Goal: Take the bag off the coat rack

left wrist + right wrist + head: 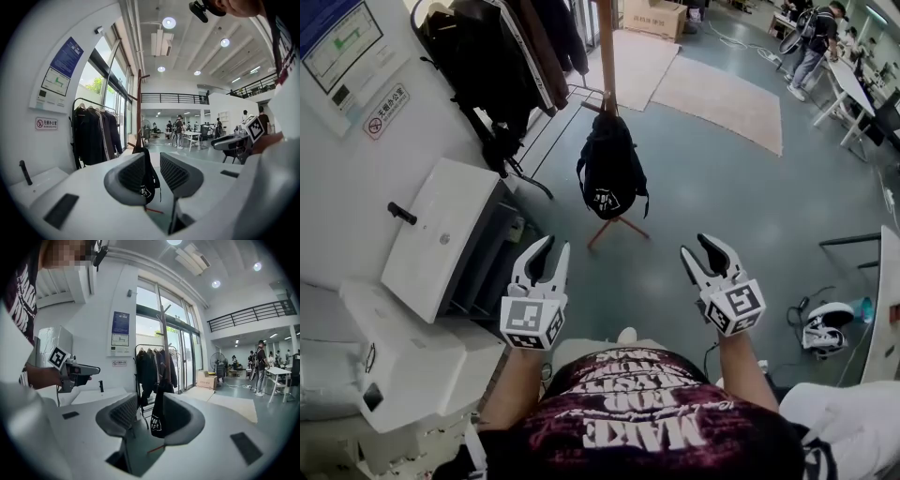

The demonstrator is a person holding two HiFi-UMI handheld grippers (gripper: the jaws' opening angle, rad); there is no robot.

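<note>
- Head view: nearest us was the person's dark printed shirt point(647, 431). Just past it we saw the left gripper point(554, 248) and the right gripper point(696, 251) held out side by side, apart from each other.
- Both had their jaws spread with nothing between them.
- Further out, the black bag point(611, 173) hung on the wooden coat rack point(607, 47), off the floor and well apart from both grippers.
- We noted dark coats point(502, 56) on a rail left of the rack, and a white cabinet point(441, 234) against the wall by the left gripper.
- Left gripper view: we saw the jaws apart by a moderate gap, gripping nothing. The bag point(150, 183) showed through that gap, far beyond the tips. The right gripper point(229, 140) sat off to the right.
- Right gripper view: the jaws were likewise apart and empty. The bag point(158, 420) lined up in the gap, hanging from the rack pole well ahead, with the coats just behind it. The left gripper point(79, 370) was at the left.
</note>
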